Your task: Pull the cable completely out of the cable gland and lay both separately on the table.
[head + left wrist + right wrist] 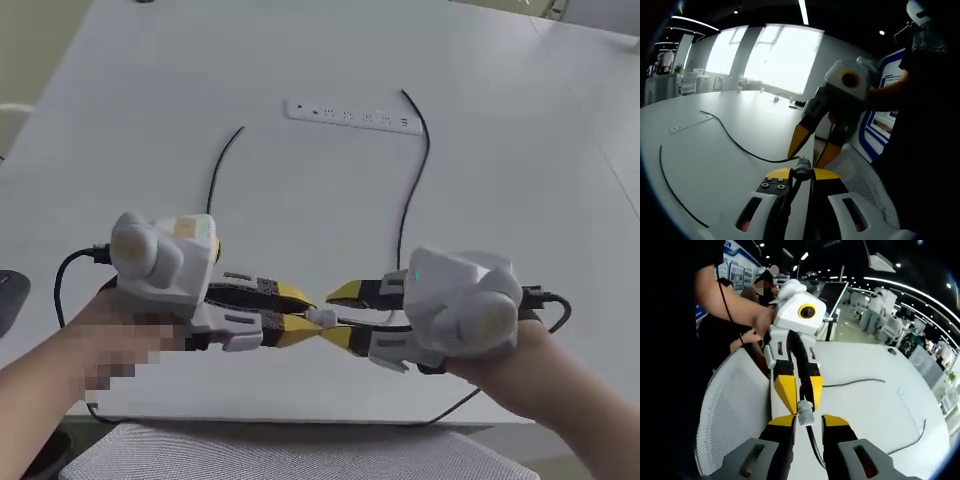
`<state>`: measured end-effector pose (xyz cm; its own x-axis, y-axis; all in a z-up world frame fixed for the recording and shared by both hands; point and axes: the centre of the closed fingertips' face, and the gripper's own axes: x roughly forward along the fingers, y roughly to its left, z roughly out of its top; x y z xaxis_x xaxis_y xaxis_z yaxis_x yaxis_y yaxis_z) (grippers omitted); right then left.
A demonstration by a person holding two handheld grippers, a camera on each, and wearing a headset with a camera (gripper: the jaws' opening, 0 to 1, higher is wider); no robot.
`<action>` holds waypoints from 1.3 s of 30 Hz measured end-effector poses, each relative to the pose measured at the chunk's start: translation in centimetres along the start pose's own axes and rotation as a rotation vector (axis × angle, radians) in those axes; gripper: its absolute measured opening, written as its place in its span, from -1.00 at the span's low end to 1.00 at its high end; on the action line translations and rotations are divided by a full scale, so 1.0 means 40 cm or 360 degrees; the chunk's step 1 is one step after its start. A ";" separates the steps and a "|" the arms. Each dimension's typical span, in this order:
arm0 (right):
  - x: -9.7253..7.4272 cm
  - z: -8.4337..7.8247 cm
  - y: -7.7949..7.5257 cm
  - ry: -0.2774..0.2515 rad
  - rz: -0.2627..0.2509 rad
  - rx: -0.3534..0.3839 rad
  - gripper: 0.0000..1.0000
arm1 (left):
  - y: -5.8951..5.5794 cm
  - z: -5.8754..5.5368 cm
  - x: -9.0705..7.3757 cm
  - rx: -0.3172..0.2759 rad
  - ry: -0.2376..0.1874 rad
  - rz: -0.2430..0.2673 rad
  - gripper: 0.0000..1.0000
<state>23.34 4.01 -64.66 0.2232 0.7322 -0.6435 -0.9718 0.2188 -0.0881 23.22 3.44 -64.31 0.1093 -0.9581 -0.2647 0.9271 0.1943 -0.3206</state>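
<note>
On the left, the left gripper points right across the near edge of the white table, its yellow jaws drawn in tight on the small grey cable gland. In the left gripper view the gland sits pinched between its jaw tips, and in the right gripper view the same tips meet on it. Facing it, the right gripper points left with its jaws spread apart, one tip on each side of the gland, gripping nothing. The black cable leaves the gland and passes through the gap between those spread jaws, then runs away over the table toward a white power strip. A shorter black cable lies apart, to the left.
</note>
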 end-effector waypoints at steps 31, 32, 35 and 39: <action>0.001 -0.031 -0.024 0.0203 -0.0437 -0.0255 -0.98 | 0.016 0.010 -0.002 0.0037 0.0009 0.0045 -0.69; 0.002 -0.031 -0.024 0.0205 -0.0437 -0.0255 -0.98 | 0.017 0.010 -0.003 0.0036 0.0009 0.0047 -0.69; 0.005 -0.034 -0.022 0.0224 -0.0434 -0.0300 -0.98 | 0.016 0.008 -0.002 0.0034 0.0014 0.0048 -0.69; 0.006 -0.038 -0.020 0.0230 -0.0420 -0.0288 -1.00 | 0.015 0.004 0.000 0.0041 0.0030 0.0047 -0.70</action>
<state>24.05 3.01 -65.90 0.4681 0.5640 -0.6802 -0.8826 0.2610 -0.3910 23.82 3.50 -64.37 0.1299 -0.9479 -0.2910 0.9325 0.2166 -0.2890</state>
